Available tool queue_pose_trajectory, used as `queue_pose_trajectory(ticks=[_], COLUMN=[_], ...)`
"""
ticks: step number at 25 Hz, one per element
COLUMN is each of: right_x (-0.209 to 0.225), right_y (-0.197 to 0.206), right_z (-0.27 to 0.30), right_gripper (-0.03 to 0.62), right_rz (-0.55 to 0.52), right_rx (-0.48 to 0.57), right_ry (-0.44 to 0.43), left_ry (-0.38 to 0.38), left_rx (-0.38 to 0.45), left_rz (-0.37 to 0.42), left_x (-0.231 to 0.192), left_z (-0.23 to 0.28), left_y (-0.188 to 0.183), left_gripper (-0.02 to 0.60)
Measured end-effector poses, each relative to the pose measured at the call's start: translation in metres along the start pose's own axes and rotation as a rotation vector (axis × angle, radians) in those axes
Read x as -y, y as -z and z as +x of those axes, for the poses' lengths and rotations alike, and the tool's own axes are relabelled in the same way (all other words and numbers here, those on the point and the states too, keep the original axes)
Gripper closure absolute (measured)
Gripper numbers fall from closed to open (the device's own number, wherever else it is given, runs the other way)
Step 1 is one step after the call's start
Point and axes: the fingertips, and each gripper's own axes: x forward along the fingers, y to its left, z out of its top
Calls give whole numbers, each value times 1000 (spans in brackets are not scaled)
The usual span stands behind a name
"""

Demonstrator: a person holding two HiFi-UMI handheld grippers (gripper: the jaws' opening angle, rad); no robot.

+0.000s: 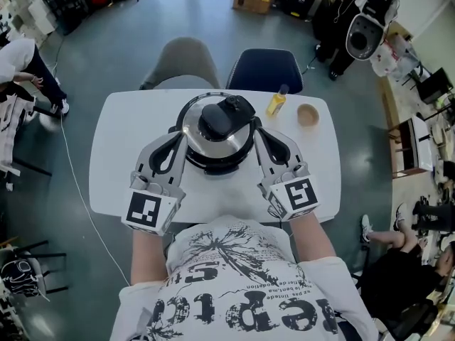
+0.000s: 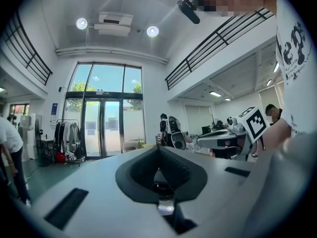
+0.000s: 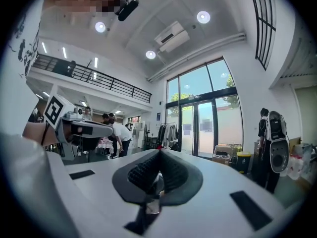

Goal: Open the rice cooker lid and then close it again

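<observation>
While the person stands at the near edge of the white table (image 1: 117, 169), the rice cooker (image 1: 213, 162) sits in the middle of it. Its steel lid (image 1: 195, 133) is down on the pot, with the black knob (image 1: 217, 121) on its crown. A lid seated like this fits a cooker waiting to be opened as well as one opened and shut again, and I cannot say which.

What matters is that the cooker lies between the two tools. The left gripper (image 1: 180, 138) reaches in along its left flank and the right gripper (image 1: 259, 132) along its right, with the tips just beside the lid's rim (from above I can't tell whether either touches the metal). The knob lies inward from both tips and about equally near to each. A black block (image 1: 240, 106) at the lid's far edge, perhaps a hinge or latch, sits a little toward the right gripper's side.

Both grippers point level, away from the person, and angle slightly toward each other. Each has its jaws pressed together with nothing between them. In each gripper's own view the dark pads meet at the tip with only the room beyond.

A small yellow bottle (image 1: 276, 104) and a brown cup (image 1: 308, 114) stand at the table's far right, well apart from the cooker.
</observation>
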Motion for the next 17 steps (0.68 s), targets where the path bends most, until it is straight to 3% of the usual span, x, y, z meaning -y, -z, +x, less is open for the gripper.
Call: queue_pose_trajectory(ticks=[3,6,11,17], right_x=[0,4,8,11], right_y=[-2,-1,4,6], right_z=[-1,-2,-2,-1], right_gripper=[583,583,583,583], right_rz=[13,15,9,14], right_rx=[2,-1,-11,-12], right_ry=[-11,7,25,24], left_ry=[9,-1,18,-7], left_rx=[-25,3,-46,21], left_rz=[16,-2,39,-4], left_x=[1,1,4,5], left_z=[-1,2,2,8], left_y=[4,-1,8,-3], left_gripper=[569,569,569,569])
